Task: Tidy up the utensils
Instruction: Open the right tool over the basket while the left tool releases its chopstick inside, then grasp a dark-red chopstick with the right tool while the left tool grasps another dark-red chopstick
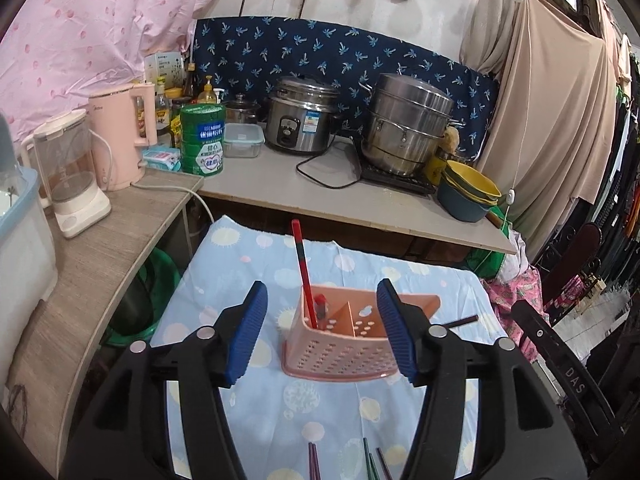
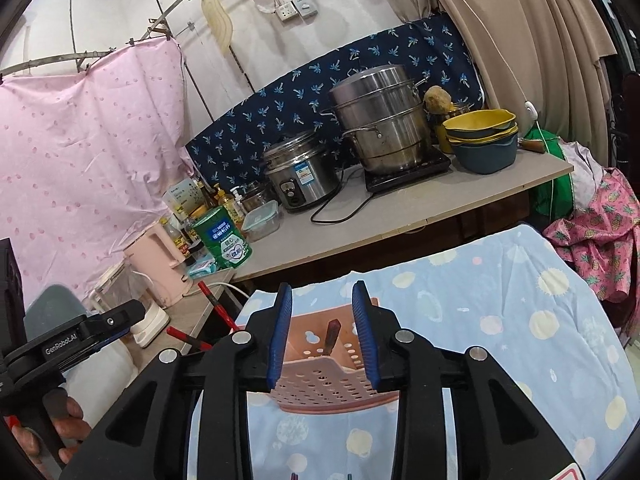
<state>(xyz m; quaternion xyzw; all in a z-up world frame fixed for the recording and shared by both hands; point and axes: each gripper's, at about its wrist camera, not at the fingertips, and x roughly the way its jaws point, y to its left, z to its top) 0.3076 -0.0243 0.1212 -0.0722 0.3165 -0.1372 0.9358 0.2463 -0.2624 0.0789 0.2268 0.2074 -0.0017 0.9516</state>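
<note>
Two red chopsticks (image 1: 305, 276), seemingly, in holder (image 1: 340, 350).

You see even soft daylight, no hard shadows, mild glare on the steel pots (image 1: 404, 120), strong fisheye bending, dark vignetted corners.

Cramped home kitchen corner. Rice cooker (image 1: 301, 120) and stacked steel steamer pot (image 1: 404, 124) on worktop at 12 o'clock; pink kettle (image 1: 120, 136) and sauce bottles (image 1: 176, 108) at 10 o'clock; hung clothes (image 1: 560, 120) at 2 o'clock.
</note>
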